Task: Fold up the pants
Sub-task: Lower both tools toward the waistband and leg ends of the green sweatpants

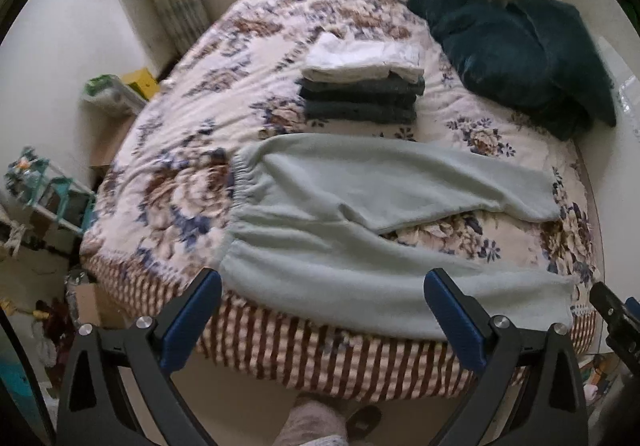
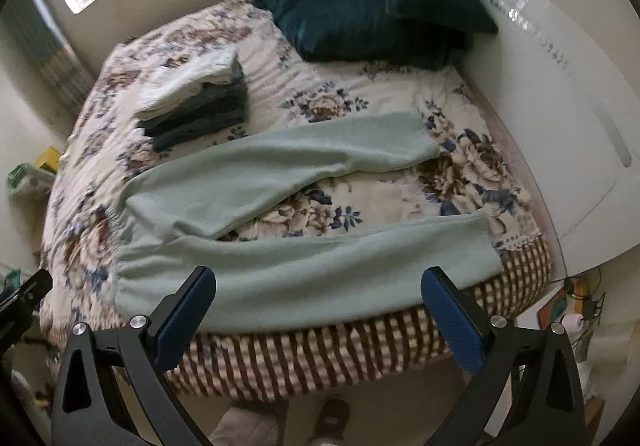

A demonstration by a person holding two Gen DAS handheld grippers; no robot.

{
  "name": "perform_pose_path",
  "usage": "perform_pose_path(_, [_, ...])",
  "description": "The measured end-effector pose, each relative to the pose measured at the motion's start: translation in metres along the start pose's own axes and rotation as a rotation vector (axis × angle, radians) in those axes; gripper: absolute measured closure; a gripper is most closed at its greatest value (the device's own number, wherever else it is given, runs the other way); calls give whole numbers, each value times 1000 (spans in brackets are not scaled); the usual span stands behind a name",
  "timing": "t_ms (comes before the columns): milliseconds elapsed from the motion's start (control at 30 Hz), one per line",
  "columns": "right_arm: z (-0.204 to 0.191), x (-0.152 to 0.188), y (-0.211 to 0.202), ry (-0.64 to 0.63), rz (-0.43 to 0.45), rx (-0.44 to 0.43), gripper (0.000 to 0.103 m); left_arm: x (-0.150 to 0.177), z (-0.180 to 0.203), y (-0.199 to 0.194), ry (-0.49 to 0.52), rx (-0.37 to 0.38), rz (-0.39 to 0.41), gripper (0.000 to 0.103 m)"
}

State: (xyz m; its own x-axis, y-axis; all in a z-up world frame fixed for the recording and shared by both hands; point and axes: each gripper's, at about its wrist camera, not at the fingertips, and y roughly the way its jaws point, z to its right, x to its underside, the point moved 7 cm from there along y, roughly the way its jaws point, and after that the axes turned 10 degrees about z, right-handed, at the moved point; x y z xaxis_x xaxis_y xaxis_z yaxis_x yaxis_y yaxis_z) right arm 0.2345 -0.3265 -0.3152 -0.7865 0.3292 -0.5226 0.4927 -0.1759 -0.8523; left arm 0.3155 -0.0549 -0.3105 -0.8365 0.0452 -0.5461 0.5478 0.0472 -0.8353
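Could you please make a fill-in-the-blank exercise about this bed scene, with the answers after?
1. The light green pants lie spread on the ____ bedspread.
2. On top of the stack of folded clothes lies a ____ garment.
3. The jaws of both the left gripper and the right gripper are ____.
4. The dark teal pillows lie near the ____.

Answers: floral; white; open; headboard

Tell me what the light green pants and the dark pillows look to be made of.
Light green pants: probably fleece or brushed sweatshirt knit; matte, slightly fuzzy surface, soft rounded folds, gathered elastic waistband. Dark pillows: teal covers, likely velvet or plush; a soft sheen shifts across the creases. Blur leaves both uncertain.
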Motion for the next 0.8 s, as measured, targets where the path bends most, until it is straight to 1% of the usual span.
perform_pose_path(67, [-12,-16,38,6,-30,23,0,-19,6,38,11,9,-33,0])
perform_pose_path(100, [-16,-23,55,10,-47,33,0,-26,7,50,14,17,-45,0])
perform_pose_path(233, [-32,-47,126,18,-99,52,0,-58,20,115,35,37,-86,0])
perform_pose_path(400, [-42,-69,220,-5,-160,76,0,-83,35,193,109,12,-136,0])
perform_pose_path(467, [-45,-77,252,-25,-179,68,0,-91,41,224,149,0,-152,0])
perform_pose_path(500, [-45,-80,268,-39,-190,75,0,-94,43,235,168,-9,-157,0])
perform_pose_path(533, [-50,-87,290,-58,-210,72,0,-99,47,255,199,-23,-163,0])
perform_pose_path(567, [-51,-89,302,-71,-219,67,0,-101,49,266,214,-29,-168,0])
perform_pose_path(667, [-65,-105,358,-155,-264,48,0,-109,61,311,278,-40,-210,0])
perform_pose_path(700, [-68,-107,368,-176,-275,38,0,-111,65,323,301,-37,-222,0])
perform_pose_path(733, [-72,-112,386,-216,-296,28,0,-111,75,345,352,-25,-256,0])
perform_pose_path(800, [-85,-123,428,-327,-336,16,0,-111,90,375,426,6,-304,0])
